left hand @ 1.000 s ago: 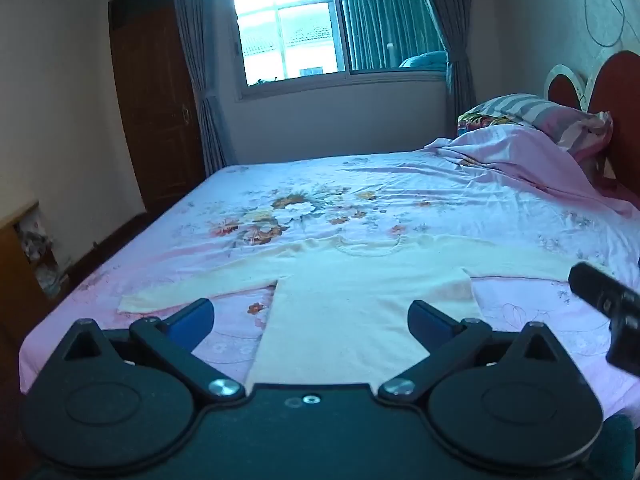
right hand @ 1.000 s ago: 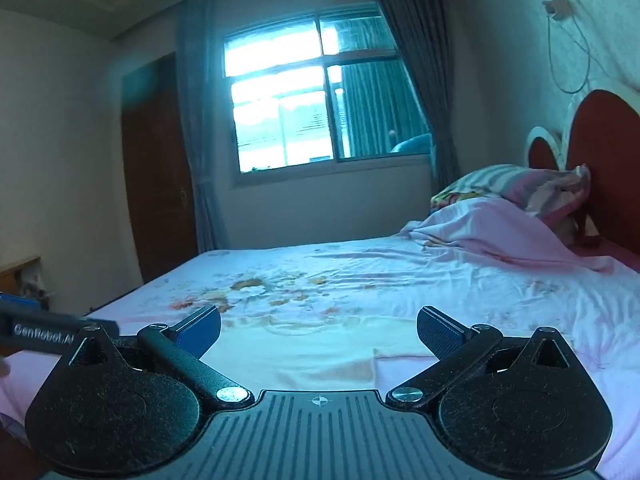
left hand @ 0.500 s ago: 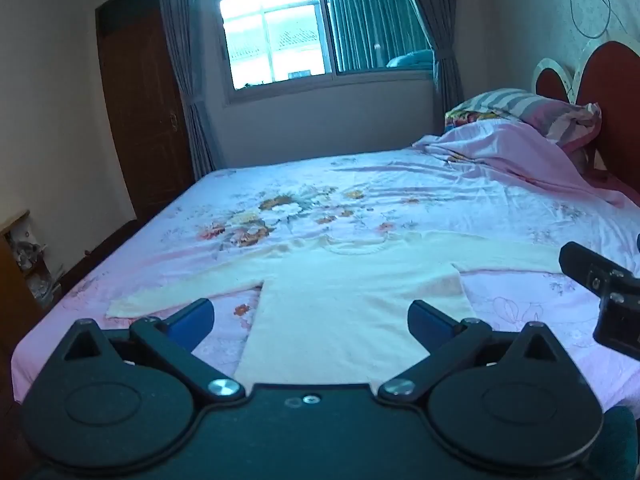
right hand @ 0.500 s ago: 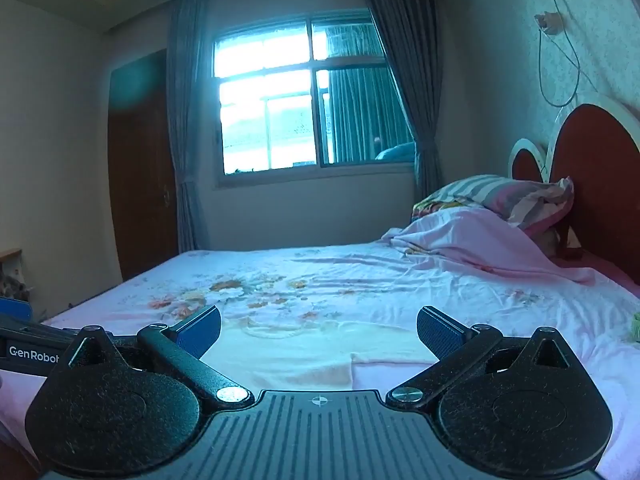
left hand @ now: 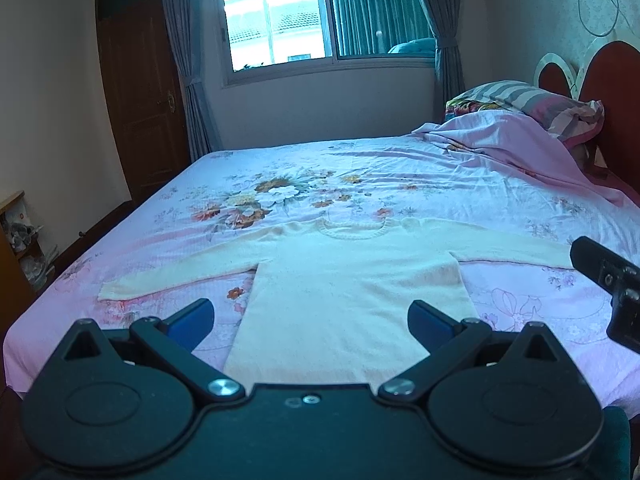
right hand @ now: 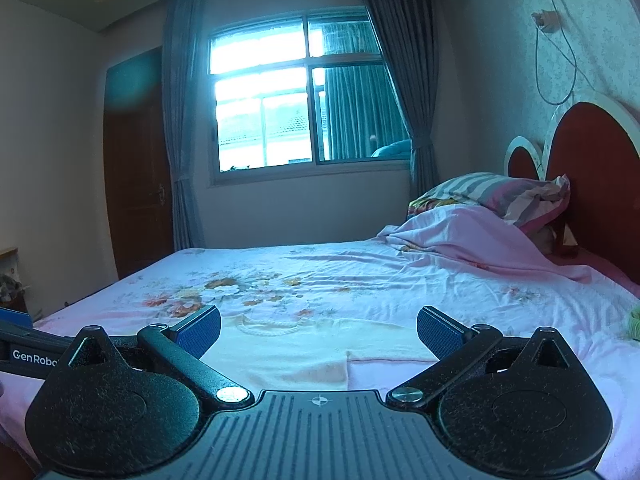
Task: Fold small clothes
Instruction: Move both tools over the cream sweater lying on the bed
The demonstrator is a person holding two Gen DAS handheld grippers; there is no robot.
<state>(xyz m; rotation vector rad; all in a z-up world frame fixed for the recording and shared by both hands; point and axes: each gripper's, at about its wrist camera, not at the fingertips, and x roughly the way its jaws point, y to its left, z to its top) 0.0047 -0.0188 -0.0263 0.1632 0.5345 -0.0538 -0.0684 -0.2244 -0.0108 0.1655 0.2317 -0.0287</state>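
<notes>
A bedroom with a window (left hand: 328,16) in the far wall, a dark door (left hand: 140,104) at 10 o'clock and a red headboard (right hand: 588,184) at 2 o'clock. The bed (left hand: 400,184) has a pink sheet with flowers; a pillow (left hand: 532,100) and a crumpled pink cover (left hand: 500,136) lie near the headboard. A cream sweater (left hand: 352,280) lies flat on the near part of the bed, sleeves spread to both sides, collar to 12 o'clock. The left gripper (left hand: 312,320) hangs above the lower part of the sweater, its fingers spread wide and holding nothing. The right gripper (right hand: 319,330) is over the sweater's right shoulder, also released and empty. In the left wrist view, the right gripper shows at 3 o'clock, near the right sleeve.
</notes>
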